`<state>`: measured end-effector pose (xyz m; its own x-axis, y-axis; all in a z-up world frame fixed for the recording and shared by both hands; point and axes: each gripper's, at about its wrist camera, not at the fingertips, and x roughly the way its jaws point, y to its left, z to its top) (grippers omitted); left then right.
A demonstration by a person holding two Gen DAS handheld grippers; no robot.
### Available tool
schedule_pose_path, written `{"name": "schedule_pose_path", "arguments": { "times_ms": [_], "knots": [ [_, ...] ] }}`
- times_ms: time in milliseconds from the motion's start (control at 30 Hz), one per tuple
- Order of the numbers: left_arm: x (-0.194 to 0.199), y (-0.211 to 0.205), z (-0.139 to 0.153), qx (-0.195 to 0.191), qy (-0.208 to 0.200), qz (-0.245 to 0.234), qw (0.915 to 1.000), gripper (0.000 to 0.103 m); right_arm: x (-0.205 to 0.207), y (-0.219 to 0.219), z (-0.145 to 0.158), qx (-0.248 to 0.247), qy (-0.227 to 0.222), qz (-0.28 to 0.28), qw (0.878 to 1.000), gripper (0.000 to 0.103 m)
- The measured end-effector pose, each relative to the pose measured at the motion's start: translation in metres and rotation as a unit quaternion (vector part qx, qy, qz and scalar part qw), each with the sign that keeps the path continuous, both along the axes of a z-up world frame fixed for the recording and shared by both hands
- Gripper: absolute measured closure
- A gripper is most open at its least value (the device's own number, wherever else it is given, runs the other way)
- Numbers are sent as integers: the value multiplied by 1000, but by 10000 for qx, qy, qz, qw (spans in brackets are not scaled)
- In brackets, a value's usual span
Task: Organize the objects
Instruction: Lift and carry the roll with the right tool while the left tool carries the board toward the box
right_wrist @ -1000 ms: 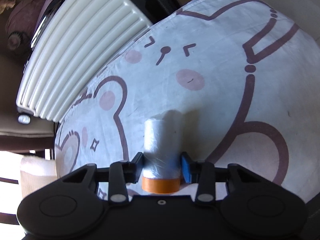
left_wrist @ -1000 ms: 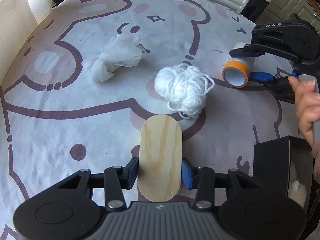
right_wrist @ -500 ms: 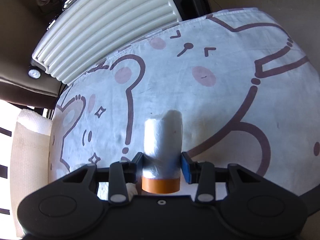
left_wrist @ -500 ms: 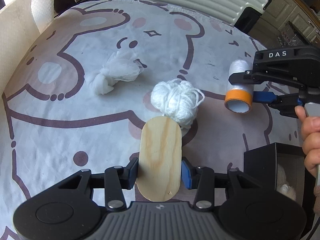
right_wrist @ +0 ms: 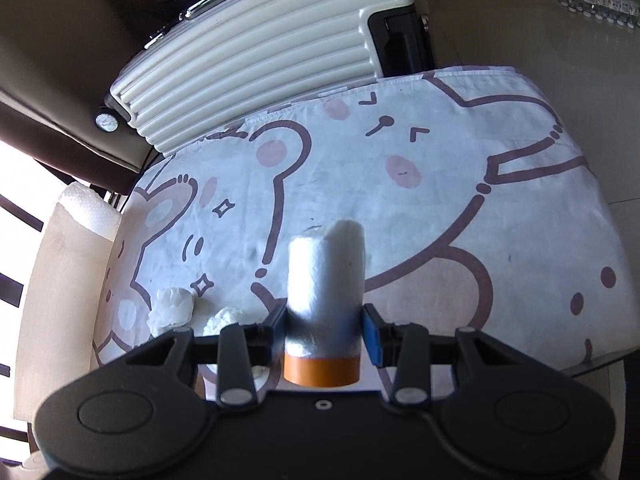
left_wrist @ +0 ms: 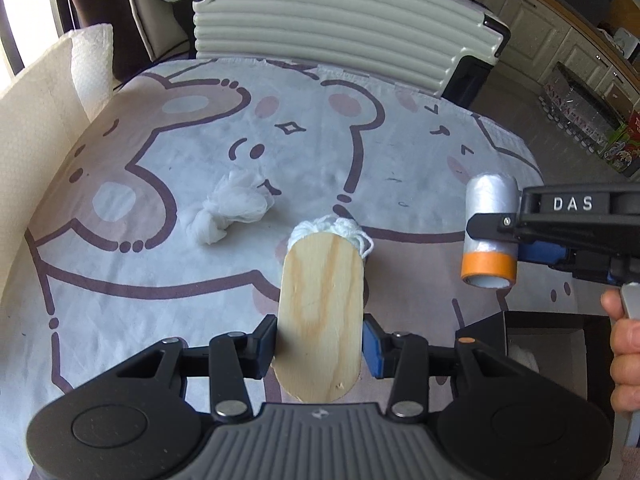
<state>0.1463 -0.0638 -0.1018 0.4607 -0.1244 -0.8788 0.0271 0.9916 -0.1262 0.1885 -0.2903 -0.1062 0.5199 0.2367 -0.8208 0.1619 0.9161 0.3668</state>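
Note:
My left gripper (left_wrist: 320, 340) is shut on an oval wooden board (left_wrist: 322, 312), held up above the bear-print cloth (left_wrist: 160, 280). The board hides most of a ball of white yarn (left_wrist: 352, 230) lying on the cloth behind it. A knotted white cloth wad (left_wrist: 230, 210) lies to the left of the yarn. At the right, my right gripper (right_wrist: 324, 330) is shut on a roll of white plastic film with an orange band (right_wrist: 326, 280), lifted off the cloth; the same roll (left_wrist: 490, 228) shows in the left wrist view.
A black open box (left_wrist: 536, 340) with something white inside sits at the near right, below the roll. A paper towel roll (left_wrist: 88, 64) stands at the far left. A cream ribbed suitcase (left_wrist: 340, 28) stands behind the table. A hand (left_wrist: 624, 344) grips the right handle.
Both grippers have risen with their loads. The board now covers most of the yarn ball. The roll has turned from lying sideways to nearly upright, orange band down.

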Motion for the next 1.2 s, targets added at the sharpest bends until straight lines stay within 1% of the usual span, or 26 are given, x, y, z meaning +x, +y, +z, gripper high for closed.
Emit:
{"name": "schedule_pose_path", "arguments": {
  "times_ms": [100, 267, 367, 533, 867, 1200],
  "knots": [
    [-4, -2, 13, 117, -194, -61, 9997, 58, -12, 2, 12, -130, -109, 76, 9998, 62],
    [-13, 2, 30, -62, -360, -35, 9993, 58, -33, 1, 34, -231, -304, 133, 9992, 62],
    [-19, 2, 41, -49, -467, -72, 9989, 58, -46, 1, 44, -307, -358, 150, 9988, 62],
    [-29, 3, 55, -171, -585, -61, 9981, 58, -67, -1, 59, -532, -435, 164, 9975, 62],
    [-59, 2, 78, 63, -836, -186, 9963, 58, -113, -4, 84, -830, -599, 174, 9946, 62],
    [-87, 3, 96, 147, -963, -191, 9951, 58, -149, 0, 98, -1161, -740, 304, 9900, 62]
  ]
}}
